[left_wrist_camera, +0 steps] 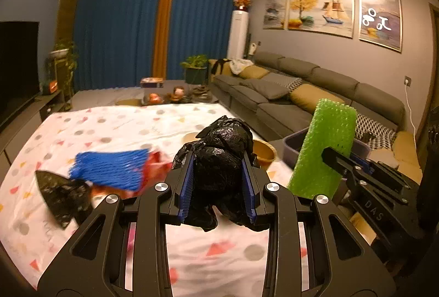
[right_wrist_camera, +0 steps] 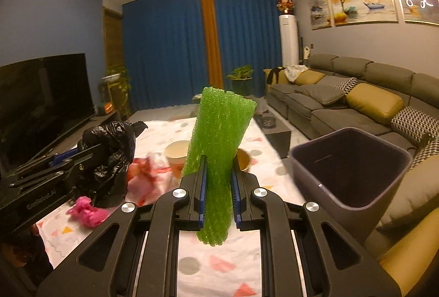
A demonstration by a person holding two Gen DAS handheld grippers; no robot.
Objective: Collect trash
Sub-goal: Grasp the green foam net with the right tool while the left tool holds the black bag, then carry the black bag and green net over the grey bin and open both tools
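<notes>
Over the bin, the green foam pinched by the right gripper should be centred before release; the left gripper, clamping the black bag, presumably follows.

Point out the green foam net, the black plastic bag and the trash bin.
green foam net (right_wrist_camera: 219, 148), right wrist view, middle of the sleeve above the tool
black plastic bag (left_wrist_camera: 219, 159), left wrist view, crumpled middle
trash bin (right_wrist_camera: 315, 173), right wrist view, near outer wall
</notes>
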